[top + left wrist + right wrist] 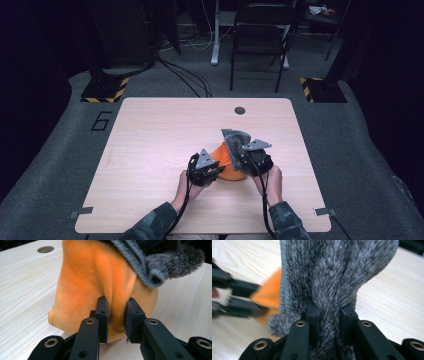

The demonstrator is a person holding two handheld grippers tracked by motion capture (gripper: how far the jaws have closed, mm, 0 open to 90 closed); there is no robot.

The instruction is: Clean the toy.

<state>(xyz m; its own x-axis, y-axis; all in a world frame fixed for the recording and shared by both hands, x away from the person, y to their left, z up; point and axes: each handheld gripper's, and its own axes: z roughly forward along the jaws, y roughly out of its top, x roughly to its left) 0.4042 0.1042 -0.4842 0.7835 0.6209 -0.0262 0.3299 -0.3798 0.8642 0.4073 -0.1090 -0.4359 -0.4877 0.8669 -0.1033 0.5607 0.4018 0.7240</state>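
An orange plush cloth (227, 159) stands bunched up on the wooden table (150, 140), a little right of its middle. My left gripper (216, 169) is shut on a fold of the orange plush cloth (82, 285), the pads (102, 315) pinching it from both sides. A grey fuzzy cloth (235, 137) hangs raised above the orange one. My right gripper (239, 159) is shut on a thick twist of the grey fuzzy cloth (332, 277), which rises between the pads (348, 317). The left gripper's jaws appear blurred at the left of the right gripper view.
A round cable hole (240, 110) sits in the table near its far edge. Beyond the table stand a black folding chair (260, 35) and two stand feet with yellow-black stripes (105, 90). A floor mark reads 6 (101, 121).
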